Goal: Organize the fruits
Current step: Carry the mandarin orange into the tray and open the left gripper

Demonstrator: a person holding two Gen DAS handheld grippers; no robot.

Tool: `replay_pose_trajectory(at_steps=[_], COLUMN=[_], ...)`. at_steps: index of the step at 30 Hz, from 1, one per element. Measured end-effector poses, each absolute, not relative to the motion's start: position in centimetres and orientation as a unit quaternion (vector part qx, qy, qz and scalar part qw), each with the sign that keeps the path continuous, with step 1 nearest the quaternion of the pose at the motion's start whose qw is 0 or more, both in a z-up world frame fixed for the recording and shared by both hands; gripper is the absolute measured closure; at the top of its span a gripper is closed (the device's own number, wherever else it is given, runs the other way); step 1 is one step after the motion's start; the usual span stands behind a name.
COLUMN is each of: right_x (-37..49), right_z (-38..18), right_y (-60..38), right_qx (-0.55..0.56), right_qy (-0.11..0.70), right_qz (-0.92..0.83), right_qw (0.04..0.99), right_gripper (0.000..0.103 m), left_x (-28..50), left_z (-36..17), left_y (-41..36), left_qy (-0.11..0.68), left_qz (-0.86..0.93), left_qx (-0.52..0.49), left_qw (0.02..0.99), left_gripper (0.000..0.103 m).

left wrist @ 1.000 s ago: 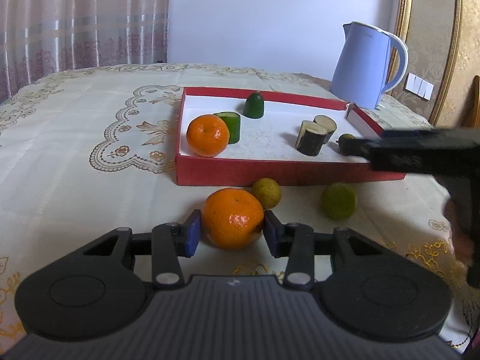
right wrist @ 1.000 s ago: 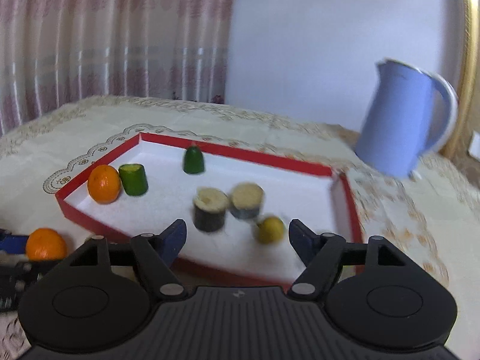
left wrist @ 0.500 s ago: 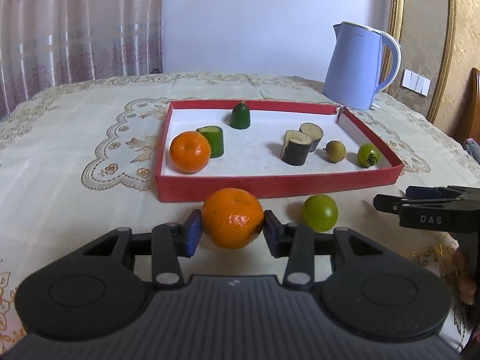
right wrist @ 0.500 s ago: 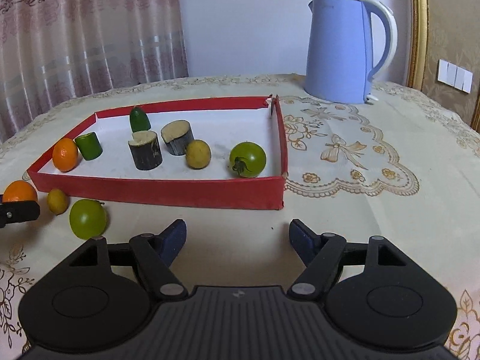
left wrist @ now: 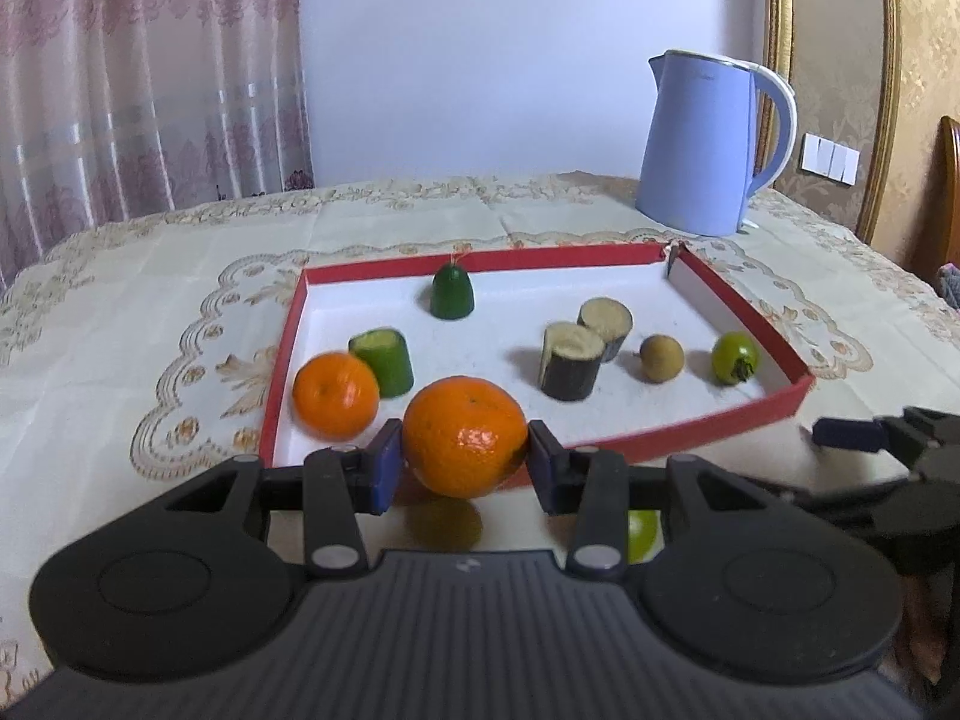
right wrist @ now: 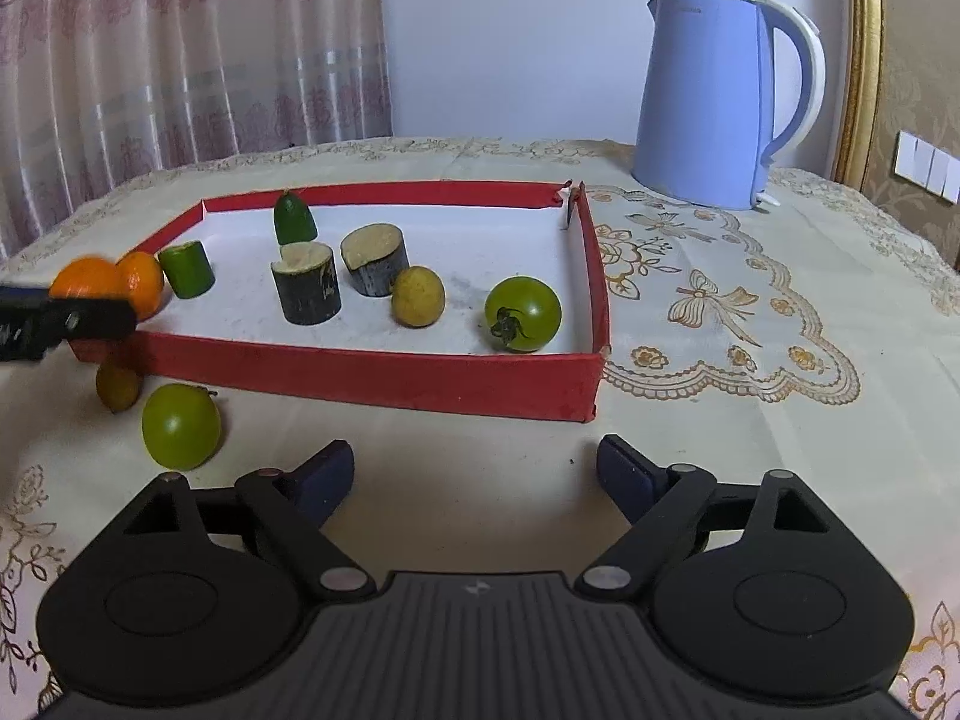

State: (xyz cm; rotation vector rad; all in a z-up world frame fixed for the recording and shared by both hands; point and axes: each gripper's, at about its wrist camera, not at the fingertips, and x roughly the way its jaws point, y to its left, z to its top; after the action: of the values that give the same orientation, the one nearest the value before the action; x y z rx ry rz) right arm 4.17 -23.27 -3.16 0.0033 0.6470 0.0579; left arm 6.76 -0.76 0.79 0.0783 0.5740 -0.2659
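A red tray with a white floor sat on the embroidered tablecloth near a blue kettle, holding an orange, cut green and dark cylinder pieces, a yellowish fruit and a green tomato. The left gripper was clamped on a second orange, held above the tray's near wall. The right gripper had nothing between its jaws, which were opening over bare cloth, with a green fruit and a small yellow fruit on the cloth outside the tray.

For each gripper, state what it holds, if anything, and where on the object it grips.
The left gripper holds an orange, pads pressing its two opposite sides. The right gripper holds nothing; its jaws are opening.
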Motion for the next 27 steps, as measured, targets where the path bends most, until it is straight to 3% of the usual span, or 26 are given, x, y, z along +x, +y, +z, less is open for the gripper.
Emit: replay_pose_trajectory(at_steps=[27], right_x=[4.2], right_z=[-3.2], right_y=[-23.3], right_qx=[0.003], right_qy=[0.319], right_qz=[0.031], right_qw=[0.947], right_gripper=[0.010], left_x=[15.3], left_z=[-1.1], left_y=[-3.8], left_qy=[0.288], left_qz=[-0.101], left_qx=[0.057], left_qw=[0.951], left_gripper=[0.063])
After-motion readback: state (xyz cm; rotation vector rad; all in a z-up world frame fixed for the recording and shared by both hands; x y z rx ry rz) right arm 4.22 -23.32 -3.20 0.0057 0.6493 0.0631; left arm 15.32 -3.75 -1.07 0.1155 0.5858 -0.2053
